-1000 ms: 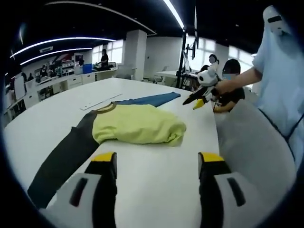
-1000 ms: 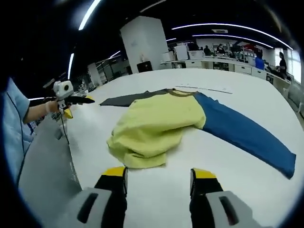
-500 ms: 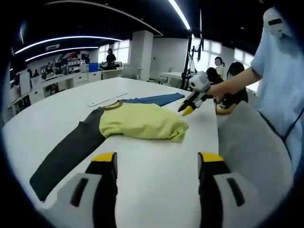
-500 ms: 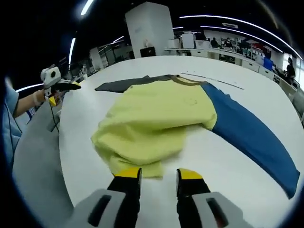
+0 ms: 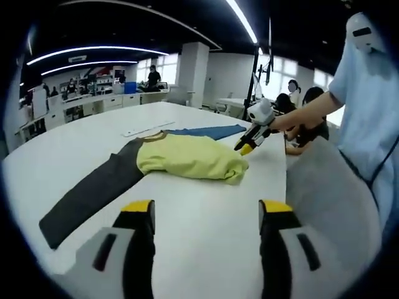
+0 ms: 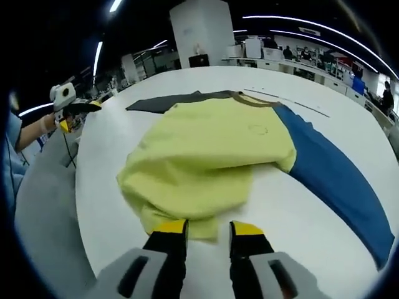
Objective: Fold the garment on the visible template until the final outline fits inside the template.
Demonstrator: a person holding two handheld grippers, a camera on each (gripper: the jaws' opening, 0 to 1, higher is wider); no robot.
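A long-sleeved garment lies on the white table (image 5: 206, 249). Its yellow body (image 5: 187, 159) is bunched up, with a dark grey sleeve (image 5: 87, 193) stretched toward me and a blue sleeve (image 5: 206, 131) behind. My left gripper (image 5: 206, 208) hovers open over bare table, well short of the cloth. My right gripper (image 6: 207, 228) is at the near hem of the yellow body (image 6: 206, 156); its jaws stand narrowly apart with hem cloth between them. The blue sleeve (image 6: 336, 180) runs off to the right and the grey sleeve (image 6: 156, 101) lies at the far side. The right gripper (image 5: 252, 134) also appears at the garment's far right edge.
A thin pale strip (image 5: 146, 129) lies on the table beyond the collar, also visible as a strip (image 6: 287, 103). A person in a pale blue shirt (image 5: 368, 106) stands at the table's right edge. The left gripper (image 6: 68, 109) shows far left. Desks and people fill the background.
The right gripper came down to the yellow hem and its jaws narrowed around the cloth edge. The left gripper stays open; its view has drifted only slightly.
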